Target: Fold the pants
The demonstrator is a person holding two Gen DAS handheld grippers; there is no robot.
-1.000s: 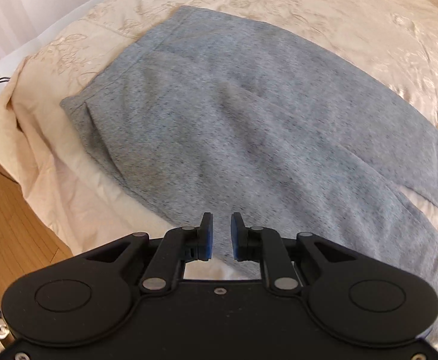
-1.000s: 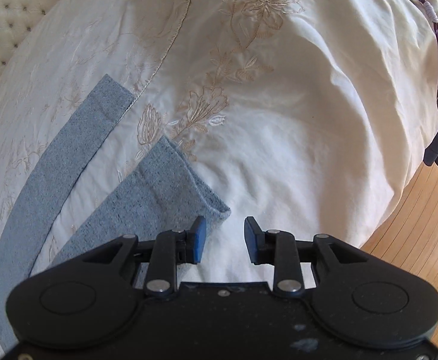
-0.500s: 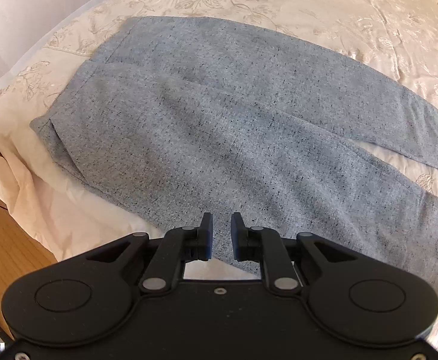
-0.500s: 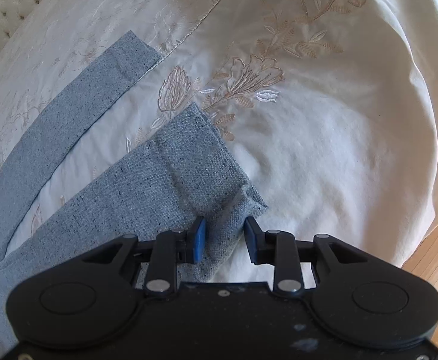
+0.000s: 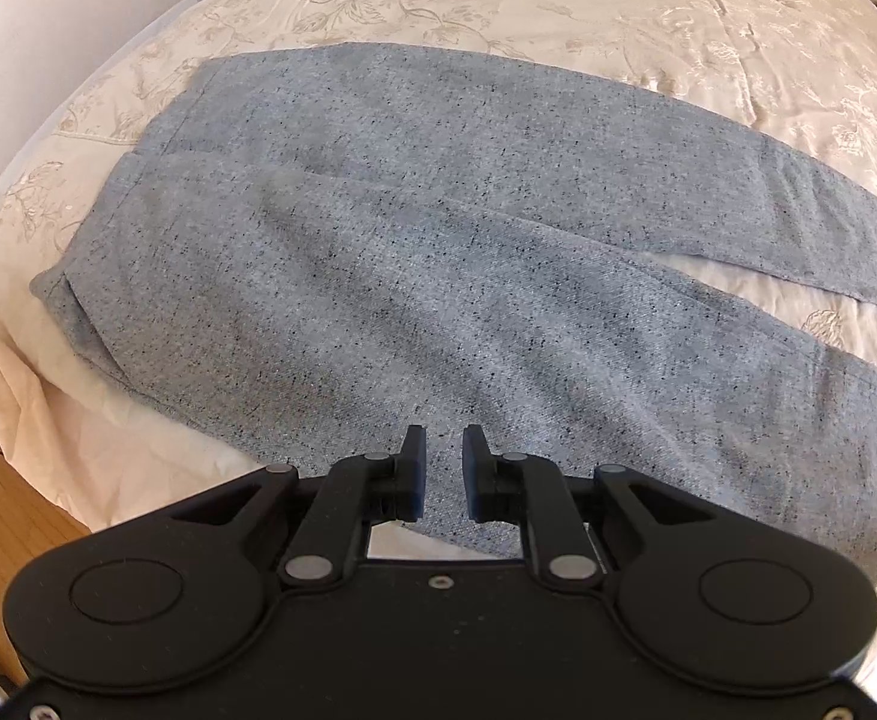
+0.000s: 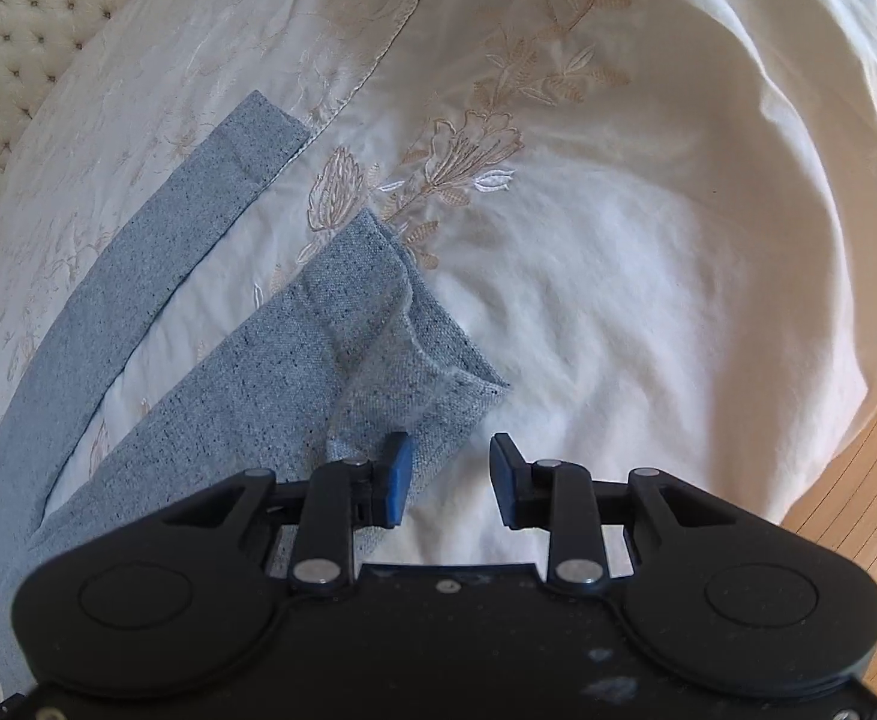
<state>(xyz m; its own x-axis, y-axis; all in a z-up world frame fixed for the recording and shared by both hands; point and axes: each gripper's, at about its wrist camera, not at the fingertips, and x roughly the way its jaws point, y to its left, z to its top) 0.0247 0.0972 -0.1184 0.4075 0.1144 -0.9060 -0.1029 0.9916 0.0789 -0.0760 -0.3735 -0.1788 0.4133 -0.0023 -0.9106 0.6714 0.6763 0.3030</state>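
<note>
Pants [image 5: 438, 276] of grey fabric lie flat on the cream bedspread [image 5: 648, 18], legs apart, as the unclenched, empty left gripper [image 5: 438, 468] has drifted over the near thigh and the released right gripper [image 6: 447, 474] has sunk to the nearer leg's hem [image 6: 438, 372], so folding looks about to begin.

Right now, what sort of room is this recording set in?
Most likely a bedroom. Grey pants lie spread on a bed under a cream embroidered bedspread, a tufted, buttoned headboard stands at one end, and wooden flooring shows beside the bed.
</note>
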